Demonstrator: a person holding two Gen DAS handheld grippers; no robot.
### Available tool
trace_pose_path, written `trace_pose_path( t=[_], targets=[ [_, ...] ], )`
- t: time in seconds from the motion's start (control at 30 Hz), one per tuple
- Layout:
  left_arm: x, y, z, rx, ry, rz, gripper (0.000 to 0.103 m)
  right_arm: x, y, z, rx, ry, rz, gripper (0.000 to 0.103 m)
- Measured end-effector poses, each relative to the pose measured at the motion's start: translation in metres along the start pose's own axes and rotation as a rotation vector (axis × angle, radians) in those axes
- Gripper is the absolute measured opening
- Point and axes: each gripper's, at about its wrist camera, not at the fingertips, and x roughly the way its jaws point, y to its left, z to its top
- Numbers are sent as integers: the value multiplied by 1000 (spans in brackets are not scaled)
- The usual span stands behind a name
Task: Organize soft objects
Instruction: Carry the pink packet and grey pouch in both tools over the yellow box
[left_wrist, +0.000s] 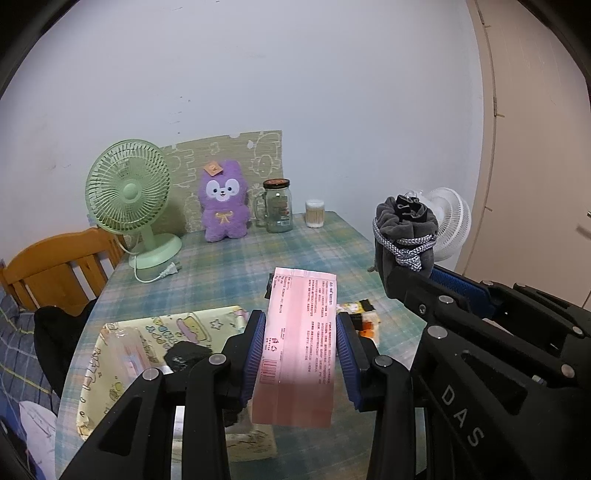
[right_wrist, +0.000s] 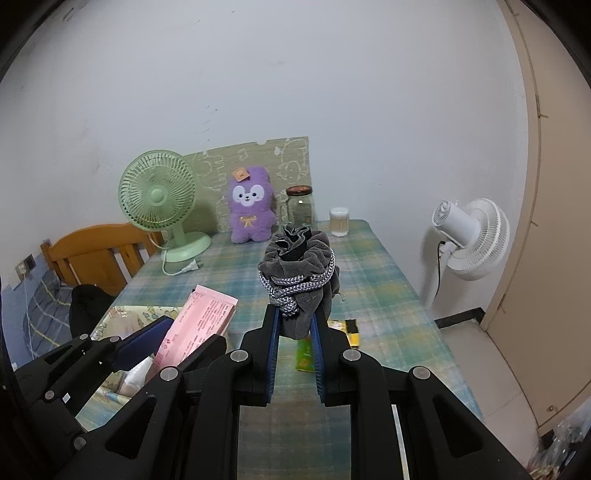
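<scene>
Left gripper (left_wrist: 300, 349) pinches pink packet (left_wrist: 299, 347); right gripper (right_wrist: 294, 325) pinches grey pouch (right_wrist: 299, 273).

— Both grippers are up off the table, side by side, tipped a little downward.

— The left gripper (left_wrist: 300, 354)?

— Its blue pads (left_wrist: 255, 354) press on the two long sides of a pink packet (left_wrist: 299, 347), which stands up out between them and past the fingertips.

— And the right gripper (right_wrist: 294, 332)?

— Nearly closed, fingers (right_wrist: 271, 347) pinching the lower end of a grey drawstring pouch (right_wrist: 299, 266). The pouch's gathered mouth rises above the tips, with the cord wound round it just over the pads.

— How close are the two?

— Near each other, not touching; each black frame shows at the edge of the other's view.
</scene>
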Motion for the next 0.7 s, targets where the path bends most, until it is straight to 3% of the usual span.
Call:
trace_pose_path(
  t=[0.7],
  targets=[
    [0,72,-12,-34,9,53,39,31,78,1,-71,25,88,20]
  ],
)
